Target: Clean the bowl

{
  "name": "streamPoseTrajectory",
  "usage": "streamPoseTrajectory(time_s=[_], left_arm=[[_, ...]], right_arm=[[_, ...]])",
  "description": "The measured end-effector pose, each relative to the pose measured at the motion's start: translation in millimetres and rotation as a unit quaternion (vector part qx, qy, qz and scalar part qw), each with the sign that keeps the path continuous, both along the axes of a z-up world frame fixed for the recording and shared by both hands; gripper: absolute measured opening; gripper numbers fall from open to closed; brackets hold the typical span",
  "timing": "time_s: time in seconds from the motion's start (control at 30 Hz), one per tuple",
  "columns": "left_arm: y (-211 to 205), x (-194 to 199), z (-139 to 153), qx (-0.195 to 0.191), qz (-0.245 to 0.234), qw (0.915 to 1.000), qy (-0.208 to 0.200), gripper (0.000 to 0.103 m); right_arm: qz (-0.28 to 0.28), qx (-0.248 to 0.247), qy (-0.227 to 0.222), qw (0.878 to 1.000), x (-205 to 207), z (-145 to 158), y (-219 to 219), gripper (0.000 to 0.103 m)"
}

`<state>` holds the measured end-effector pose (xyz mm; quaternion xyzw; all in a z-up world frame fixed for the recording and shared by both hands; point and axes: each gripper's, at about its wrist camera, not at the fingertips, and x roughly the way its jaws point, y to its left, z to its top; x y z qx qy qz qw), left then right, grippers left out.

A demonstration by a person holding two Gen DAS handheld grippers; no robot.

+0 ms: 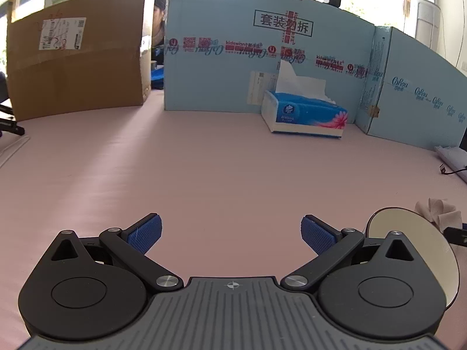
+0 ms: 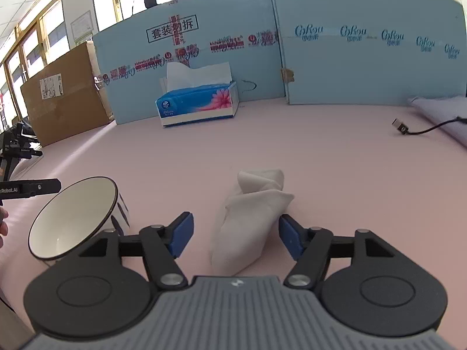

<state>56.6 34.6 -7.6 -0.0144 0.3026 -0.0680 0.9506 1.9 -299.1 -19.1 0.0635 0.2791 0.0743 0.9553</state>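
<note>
Right gripper point(image 2: 235, 234) spread wide at lower centre of its view, blue pads clear of the crumpled tissue point(image 2: 251, 218) lying on the pink table point(image 2: 335, 175) between them. Bowl point(image 2: 73, 218) tipped on its side at lower left, white inside facing the camera, just beside the left finger. Left gripper point(image 1: 232, 234) also wide, nothing between its pads, only bare table. Bowl again at lower right of the left view. Tissue box point(image 2: 197, 106) against the blue cardboard wall point(image 2: 364, 67), upper centre.

L tool point(image 1: 231, 237) open, empty | R tool point(image 2: 235, 234) open, angled down
</note>
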Motion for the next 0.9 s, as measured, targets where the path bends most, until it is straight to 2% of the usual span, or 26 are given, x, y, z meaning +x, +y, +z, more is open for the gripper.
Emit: streamPoseTrajectory(time_s=[0.13,0.2,0.23,0.33,0.47,0.53,0.9], left_arm=[[3,-5,3,0.006,0.012,0.9998,-0.012,0.103],[3,-6,5,0.013,0.016,0.9997,-0.014,0.103],[3,-7,6,0.015,0.018,0.9996,-0.014,0.103],[3,-7,7,0.021,0.022,0.9995,-0.013,0.103],[0,-3,4,0.037,0.031,0.9988,-0.004,0.103],[1,-1,3,0.031,0.033,0.9989,0.001,0.103],[-1,2,0,0.018,0.047,0.9986,0.015,0.103]], right_arm=[[-0.019,-0.036,-0.033,0.999,-8,10,-3,0.086],[-0.034,-0.046,-0.051,0.997,-12,15,-6,0.101],[-0.045,-0.048,-0.062,0.996,-13,17,-9,0.103],[-0.078,-0.049,-0.083,0.992,-15,24,-18,0.103],[-0.112,-0.044,-0.066,0.991,-2,21,-28,0.103],[-0.118,-0.038,-0.053,0.991,3,18,-31,0.103],[-0.095,-0.009,-0.031,0.995,2,8,-20,0.103]])
